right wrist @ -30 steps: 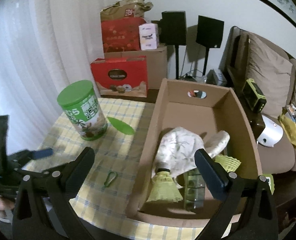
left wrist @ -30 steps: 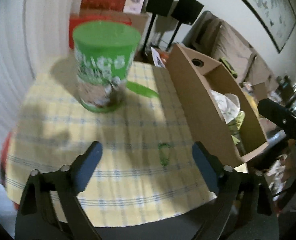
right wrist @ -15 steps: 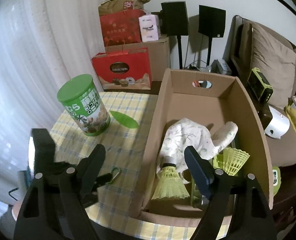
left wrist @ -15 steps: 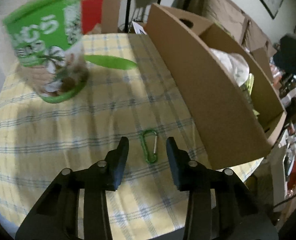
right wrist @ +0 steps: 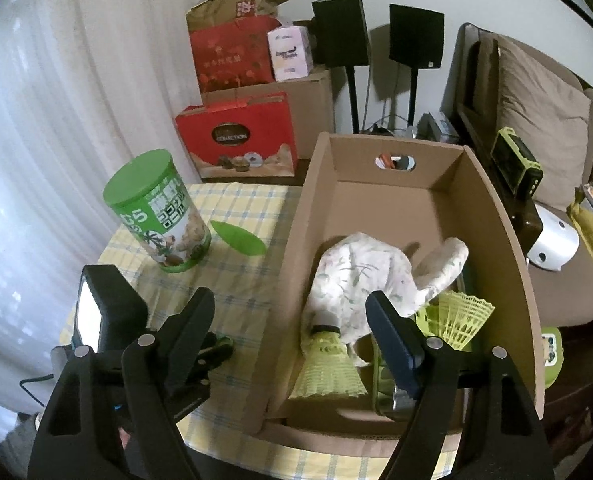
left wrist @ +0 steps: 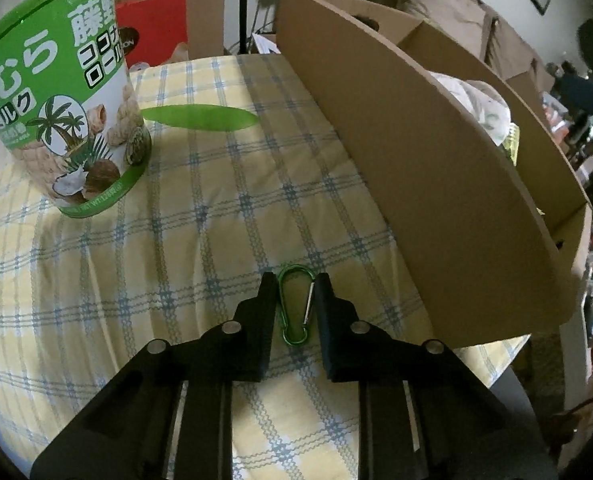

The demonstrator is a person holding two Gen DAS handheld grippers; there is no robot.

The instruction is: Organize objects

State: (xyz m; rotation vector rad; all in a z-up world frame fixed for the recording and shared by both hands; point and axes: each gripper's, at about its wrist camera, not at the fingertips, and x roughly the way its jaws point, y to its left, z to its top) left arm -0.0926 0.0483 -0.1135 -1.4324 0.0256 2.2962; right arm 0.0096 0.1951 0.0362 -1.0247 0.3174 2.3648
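Note:
A small green carabiner (left wrist: 295, 307) lies flat on the yellow checked tablecloth (left wrist: 200, 216). My left gripper (left wrist: 295, 285) is down at the cloth with its jaws closed in on both sides of the carabiner, touching or almost touching it. In the right wrist view the left gripper (right wrist: 216, 350) sits beside the box and hides the carabiner. My right gripper (right wrist: 290, 306) is open and empty, held above the near left wall of the cardboard box (right wrist: 492, 216).
A green snack can (left wrist: 60, 92) and a green leaf-shaped piece (left wrist: 200, 118) stand on the cloth beyond the carabiner. The box holds a white floral cloth (right wrist: 360, 272), yellow-green shuttlecocks (right wrist: 328, 368) and a clear container. A sofa (right wrist: 544, 128) is at the right.
My left gripper has dropped to the cloth, moved forward over the carabiner and narrowed from wide open to closed around it. My right gripper has shifted slightly over the box.

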